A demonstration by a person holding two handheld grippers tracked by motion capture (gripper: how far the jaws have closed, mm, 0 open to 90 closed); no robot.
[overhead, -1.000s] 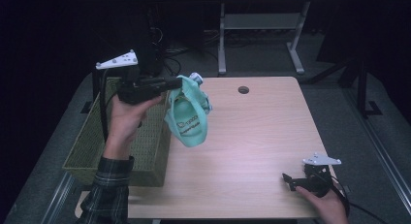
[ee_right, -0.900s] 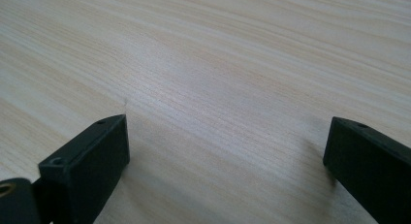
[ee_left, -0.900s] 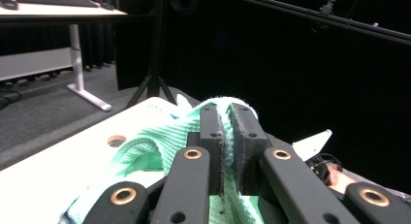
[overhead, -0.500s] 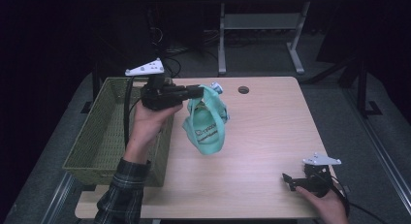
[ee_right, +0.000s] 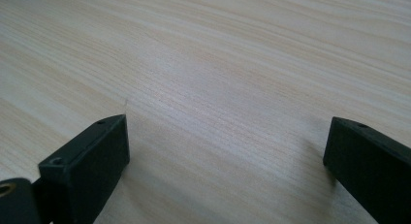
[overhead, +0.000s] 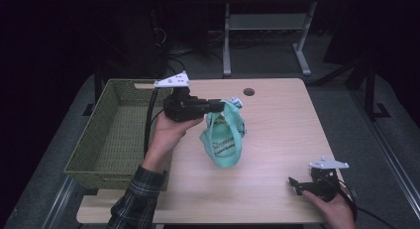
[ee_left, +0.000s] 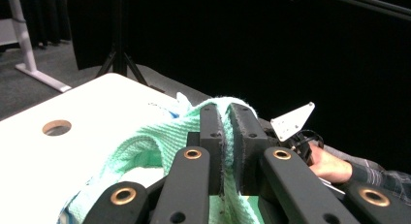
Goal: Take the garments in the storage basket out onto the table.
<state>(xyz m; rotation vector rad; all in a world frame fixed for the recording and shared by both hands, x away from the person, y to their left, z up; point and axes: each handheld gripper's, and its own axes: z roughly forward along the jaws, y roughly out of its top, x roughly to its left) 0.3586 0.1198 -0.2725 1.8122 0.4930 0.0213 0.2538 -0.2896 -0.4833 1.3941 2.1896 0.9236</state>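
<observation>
Left gripper [overhead: 218, 105]: fingers [ee_left: 212, 136] clamped fully together on a fold of the mint-green cloth bag [overhead: 224, 140]. Since a second ago the bag has been carried away from the green basket [overhead: 111, 135] and lowered; its bottom now appears to meet the tabletop [overhead: 277, 125] near the centre, so set-down looks imminent. Right gripper [overhead: 295, 183]: fingers wide apart, holding nothing, resting at the tabletop's near right corner.

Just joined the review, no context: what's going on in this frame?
A person works at a light wooden table with two handheld grippers. The left gripper is shut on a mint-green knitted cloth bag with printed lettering, which hangs over the tabletop, just right of a green woven basket. The right gripper sits at the table's near right corner, jaws open, with nothing between them.
</observation>
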